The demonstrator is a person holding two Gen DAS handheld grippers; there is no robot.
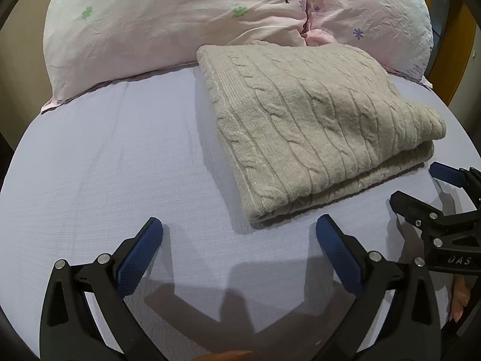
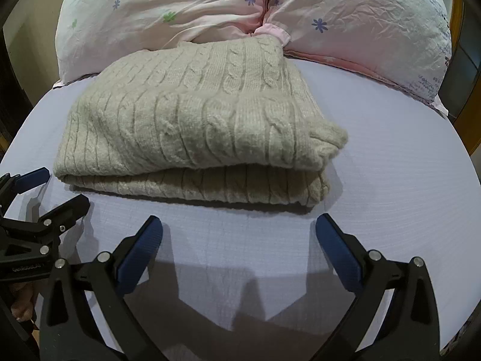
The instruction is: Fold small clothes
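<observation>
The cable-knit sweater lies folded into a thick rectangle on the lavender bedsheet. It fills the centre and right of my left wrist view and the centre-left of my right wrist view. Its far edge touches the pink floral pillows that run across the top of both frames. From the right view I see two stacked layers along the near edge, and one fuzzy corner pokes out past the lower layer at centre right, so the fold is not quite square.

My left gripper hangs just short of the sweater's near corner, jaws spread wide and holding nothing. My right gripper is likewise released and empty, apart from the near edge of the knit. Each gripper shows in the other's view, at the right edge of the left frame and the left edge of the right frame, so they sit close beside each other.

I judge the fold to be nearly finished, with only tidying left. To do that well, I would take the loose corner with one gripper, pinching only the top layer, and draw it back in line with the layer beneath. The knit is thick and springy, so a shallow pinch may slip. The other gripper should press lightly on the stack so it does not slide on the smooth sheet.
</observation>
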